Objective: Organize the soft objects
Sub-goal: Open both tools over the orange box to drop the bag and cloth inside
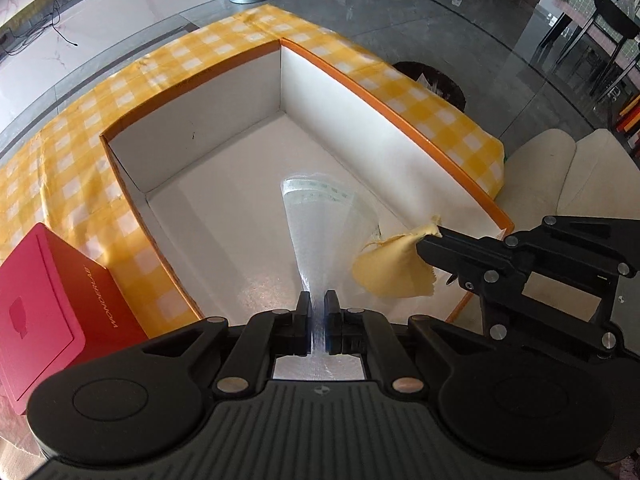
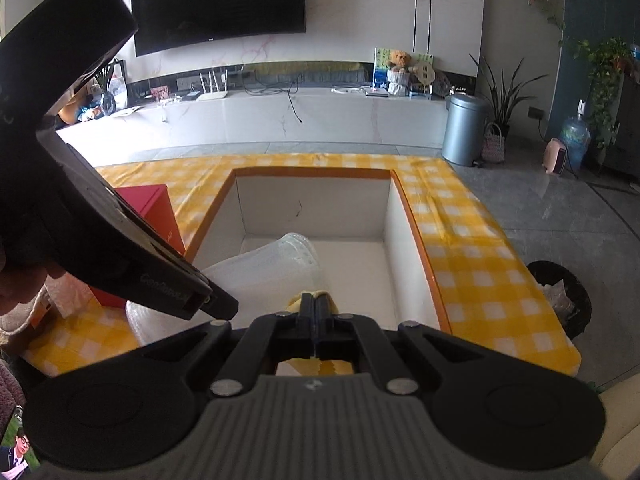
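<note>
Bubble wrap (image 1: 320, 236) is pinched in my left gripper (image 1: 318, 308), jaws pressed on its narrow end, the sheet fanning out toward twelve o'clock over the floor of the orange-rimmed box (image 1: 376, 100). At three o'clock my right gripper (image 1: 430, 240) clamps a yellow cloth (image 1: 390, 268), hanging above the box's near right corner just beside the wrap. At nine o'clock a red box (image 1: 48, 292) sits on the checked tabletop (image 1: 72, 168).
</note>
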The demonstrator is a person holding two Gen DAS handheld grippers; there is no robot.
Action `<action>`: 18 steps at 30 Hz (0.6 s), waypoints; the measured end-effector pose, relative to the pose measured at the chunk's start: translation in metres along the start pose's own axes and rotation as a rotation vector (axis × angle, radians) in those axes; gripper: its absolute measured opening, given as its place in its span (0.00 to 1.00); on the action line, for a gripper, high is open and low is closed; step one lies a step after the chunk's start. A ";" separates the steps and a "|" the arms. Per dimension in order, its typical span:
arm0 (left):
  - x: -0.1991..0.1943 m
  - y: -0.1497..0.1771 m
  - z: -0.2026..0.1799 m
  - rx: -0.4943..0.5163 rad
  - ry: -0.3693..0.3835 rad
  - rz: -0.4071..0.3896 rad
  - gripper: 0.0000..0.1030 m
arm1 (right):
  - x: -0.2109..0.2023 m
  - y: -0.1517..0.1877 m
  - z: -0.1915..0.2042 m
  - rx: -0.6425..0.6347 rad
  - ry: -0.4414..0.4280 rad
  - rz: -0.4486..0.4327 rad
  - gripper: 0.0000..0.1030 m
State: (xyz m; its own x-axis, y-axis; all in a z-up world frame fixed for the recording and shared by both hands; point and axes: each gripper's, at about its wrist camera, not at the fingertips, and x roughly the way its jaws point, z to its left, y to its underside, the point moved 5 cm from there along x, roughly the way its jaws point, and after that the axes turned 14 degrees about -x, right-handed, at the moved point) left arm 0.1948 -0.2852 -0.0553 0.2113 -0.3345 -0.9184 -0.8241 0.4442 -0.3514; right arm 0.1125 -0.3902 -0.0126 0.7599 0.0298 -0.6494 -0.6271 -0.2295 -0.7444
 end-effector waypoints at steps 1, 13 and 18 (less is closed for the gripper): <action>0.004 0.001 0.000 0.005 -0.003 0.007 0.05 | 0.003 0.002 -0.001 0.003 -0.002 0.012 0.00; 0.022 -0.002 0.001 0.051 -0.032 0.017 0.32 | 0.022 0.009 -0.002 0.008 -0.019 0.129 0.04; 0.000 -0.002 0.002 0.062 -0.016 -0.030 0.48 | 0.014 0.006 -0.005 0.020 0.012 0.126 0.28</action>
State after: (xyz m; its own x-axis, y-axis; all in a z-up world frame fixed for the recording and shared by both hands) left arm 0.1970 -0.2844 -0.0549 0.2437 -0.3355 -0.9100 -0.7834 0.4850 -0.3886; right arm 0.1201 -0.3960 -0.0253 0.6770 -0.0095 -0.7359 -0.7207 -0.2114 -0.6602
